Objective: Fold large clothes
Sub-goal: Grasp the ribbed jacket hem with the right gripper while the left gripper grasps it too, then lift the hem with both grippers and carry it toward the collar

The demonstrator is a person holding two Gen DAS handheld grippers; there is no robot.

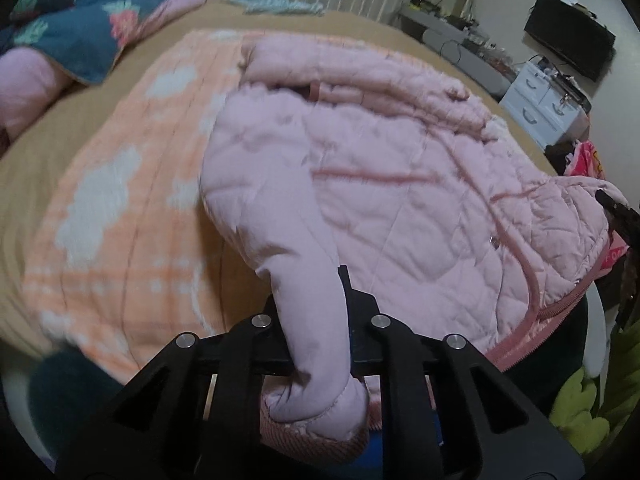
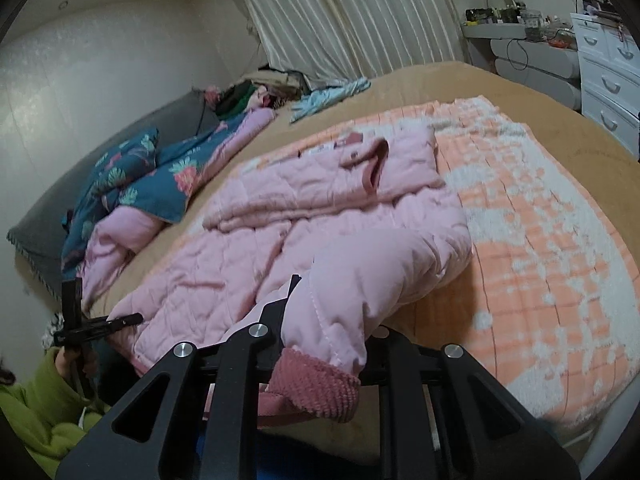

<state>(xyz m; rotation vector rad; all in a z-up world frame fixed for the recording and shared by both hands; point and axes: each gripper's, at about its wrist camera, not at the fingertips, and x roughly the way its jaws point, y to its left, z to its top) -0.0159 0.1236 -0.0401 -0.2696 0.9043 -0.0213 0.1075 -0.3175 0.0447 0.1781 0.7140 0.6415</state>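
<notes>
A pink quilted jacket (image 1: 400, 184) lies spread on an orange and white blanket (image 1: 120, 184) on the bed. My left gripper (image 1: 310, 300) is shut on one sleeve (image 1: 308, 320), whose ribbed cuff (image 1: 316, 444) hangs toward the camera. In the right wrist view the jacket (image 2: 280, 216) lies ahead and my right gripper (image 2: 320, 312) is shut on the other sleeve (image 2: 360, 280), with its dark pink ribbed cuff (image 2: 316, 388) between the jaws. The left gripper also shows at the far left of that view (image 2: 100, 322), at the jacket's edge.
A blue floral quilt (image 2: 136, 176) and pink bedding (image 2: 116, 236) lie at the head of the tan bed (image 2: 440, 80). White drawers (image 2: 608, 80) and a cluttered desk (image 2: 520, 40) stand by the far wall. A green-sleeved arm (image 2: 36, 420) is at lower left.
</notes>
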